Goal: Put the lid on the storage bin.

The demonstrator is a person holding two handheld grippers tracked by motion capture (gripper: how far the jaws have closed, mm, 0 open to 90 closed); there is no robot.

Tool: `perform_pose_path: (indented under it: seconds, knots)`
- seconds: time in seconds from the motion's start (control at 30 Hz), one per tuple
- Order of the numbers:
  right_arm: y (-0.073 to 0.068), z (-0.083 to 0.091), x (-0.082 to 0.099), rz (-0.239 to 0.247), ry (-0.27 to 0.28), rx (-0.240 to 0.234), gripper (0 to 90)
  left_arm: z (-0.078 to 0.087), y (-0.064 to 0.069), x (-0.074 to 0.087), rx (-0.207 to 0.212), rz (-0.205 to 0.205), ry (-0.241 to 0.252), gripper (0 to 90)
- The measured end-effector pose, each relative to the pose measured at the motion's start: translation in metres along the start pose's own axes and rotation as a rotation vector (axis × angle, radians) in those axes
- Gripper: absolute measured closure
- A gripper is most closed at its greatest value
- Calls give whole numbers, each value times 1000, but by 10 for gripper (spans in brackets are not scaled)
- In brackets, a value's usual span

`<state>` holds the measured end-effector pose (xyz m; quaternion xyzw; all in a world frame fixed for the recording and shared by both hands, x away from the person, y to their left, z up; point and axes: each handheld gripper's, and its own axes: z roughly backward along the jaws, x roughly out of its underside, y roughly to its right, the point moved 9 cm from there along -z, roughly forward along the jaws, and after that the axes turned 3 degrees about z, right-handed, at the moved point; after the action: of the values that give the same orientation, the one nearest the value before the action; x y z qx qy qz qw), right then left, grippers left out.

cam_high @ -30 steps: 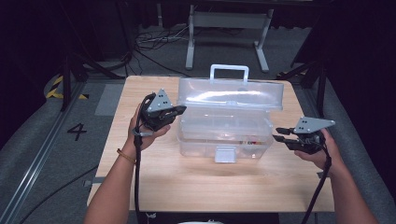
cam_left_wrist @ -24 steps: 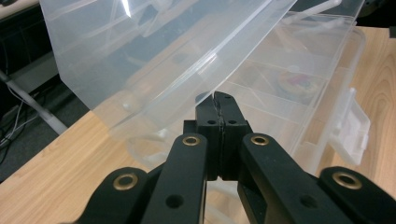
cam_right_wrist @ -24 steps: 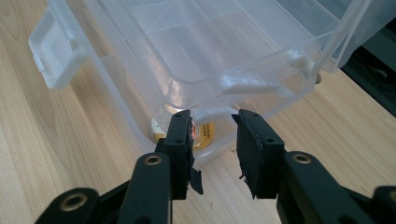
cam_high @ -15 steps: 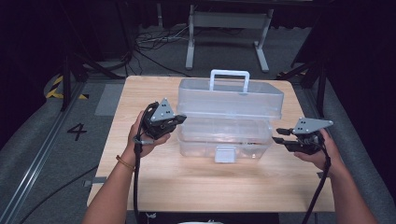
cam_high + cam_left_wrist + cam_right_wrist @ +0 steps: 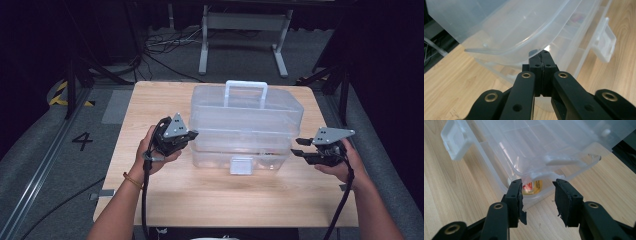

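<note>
1. Clear plastic storage box (image 5: pixel 245 127) with a white handle (image 5: pixel 245 89) stands on the middle of the wooden tabletop (image 5: pixel 155 100), its white front latch (image 5: pixel 241 165) facing the person.
2. Its contents are hard to make out through the cloudy walls; the right gripper view shows a small yellow item with a red-and-white label (image 5: pixel 532 187) inside at the near corner, its writing too small to read.
3. Left hand-held gripper (image 5: pixel 186 136) sits at the box's left end. In its own view the left hand-held gripper (image 5: pixel 541 58) has its jaws pressed fully together, tips just under the curved lid rim (image 5: pixel 524 45); whether they touch the rim I cannot tell.
4. Right hand-held gripper (image 5: pixel 299 147) is just beside the box's right end. In its own view the right hand-held gripper (image 5: pixel 537 188) has its jaws moderately parted; they have just been opening, and nothing is gripped, with the box corner ahead of the gap.
5. A "4" (image 5: pixel 82 140) is marked on the grey floor left of the tabletop.
</note>
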<state>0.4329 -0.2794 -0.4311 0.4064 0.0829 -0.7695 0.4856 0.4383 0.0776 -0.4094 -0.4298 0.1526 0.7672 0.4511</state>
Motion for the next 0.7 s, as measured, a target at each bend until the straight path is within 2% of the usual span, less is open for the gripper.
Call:
perform_pose_path:
  seconds: [0.3,0.53,0.57,0.7]
  knots:
    - [-3,-3,3,0,-21,-24,514,1,1,10,-8,2,-15,900]
    - [-3,-4,4,-7,-27,-23,465,0,1,13,-15,5,-23,900]
    - [-2,-5,7,-1,-44,-21,412,0,2,15,-12,6,-28,900]
    - [0,-9,10,-14,-57,-3,359,-4,6,24,-19,-15,-66,900]
